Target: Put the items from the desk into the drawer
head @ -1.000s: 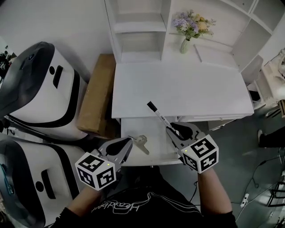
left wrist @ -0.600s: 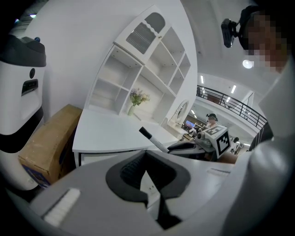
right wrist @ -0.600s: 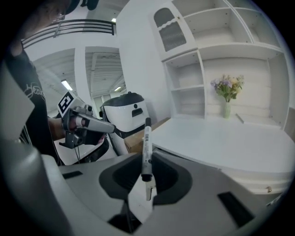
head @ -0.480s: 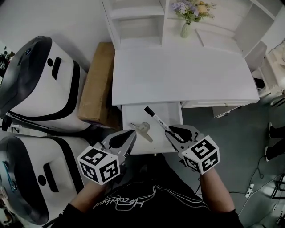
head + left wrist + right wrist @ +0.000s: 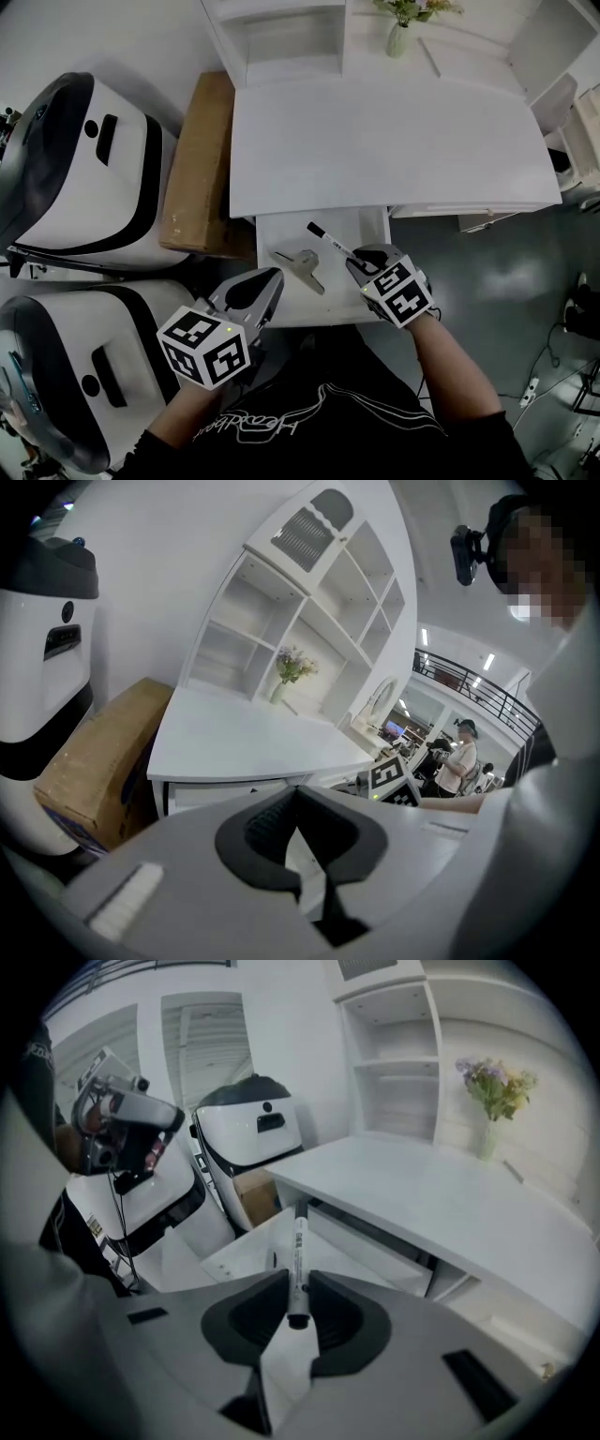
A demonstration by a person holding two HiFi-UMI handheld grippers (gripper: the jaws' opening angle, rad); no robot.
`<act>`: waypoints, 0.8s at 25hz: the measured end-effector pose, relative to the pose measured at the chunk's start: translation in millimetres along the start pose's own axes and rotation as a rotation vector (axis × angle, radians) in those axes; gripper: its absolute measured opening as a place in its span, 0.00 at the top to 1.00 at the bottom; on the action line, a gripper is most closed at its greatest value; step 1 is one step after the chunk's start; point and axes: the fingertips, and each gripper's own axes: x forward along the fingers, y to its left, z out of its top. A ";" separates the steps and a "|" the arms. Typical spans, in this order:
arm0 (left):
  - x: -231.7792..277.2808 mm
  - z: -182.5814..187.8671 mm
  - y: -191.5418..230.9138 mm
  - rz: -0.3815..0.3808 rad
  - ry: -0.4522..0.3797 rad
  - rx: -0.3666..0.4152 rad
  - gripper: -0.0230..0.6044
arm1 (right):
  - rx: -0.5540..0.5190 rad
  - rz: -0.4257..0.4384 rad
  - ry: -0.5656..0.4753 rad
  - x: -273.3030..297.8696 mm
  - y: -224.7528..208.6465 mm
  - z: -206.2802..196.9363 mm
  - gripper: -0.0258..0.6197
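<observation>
A white marker (image 5: 333, 244) with a black cap sticks out up-left from my right gripper (image 5: 361, 262), which is shut on its rear end. It hangs over the open white drawer (image 5: 361, 225) below the desk's front edge. In the right gripper view the marker (image 5: 298, 1251) stands upright between the pads of that gripper (image 5: 298, 1283), with the drawer (image 5: 248, 1246) beneath. A grey metal clip (image 5: 302, 267) lies inside the drawer. My left gripper (image 5: 272, 278) hovers at the drawer's near left corner, shut and empty; seen from its own camera (image 5: 295, 794), its jaw tips meet.
The white desk top (image 5: 394, 141) is bare, with a shelf unit and a vase of flowers (image 5: 398, 37) behind it. A cardboard box (image 5: 202, 159) stands left of the desk. Two big white-and-black machines (image 5: 84, 159) (image 5: 75, 356) fill the left side.
My right gripper has dropped with the marker, from level with the desk edge down over the drawer. The left gripper has sunk slightly.
</observation>
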 end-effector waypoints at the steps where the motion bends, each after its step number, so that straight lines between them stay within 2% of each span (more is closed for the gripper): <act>1: 2.8 -1.7 4.3 0.007 0.007 -0.007 0.95 | -0.008 0.005 0.022 11.2 -3.0 -4.4 0.84; 8: 16.4 -0.7 32.0 0.054 0.027 -0.055 0.95 | -0.097 0.028 0.168 79.2 -21.7 -31.8 0.84; 20: 21.3 -3.7 78.6 0.134 0.008 -0.155 0.95 | -0.135 0.019 0.330 156.6 -34.5 -77.9 0.84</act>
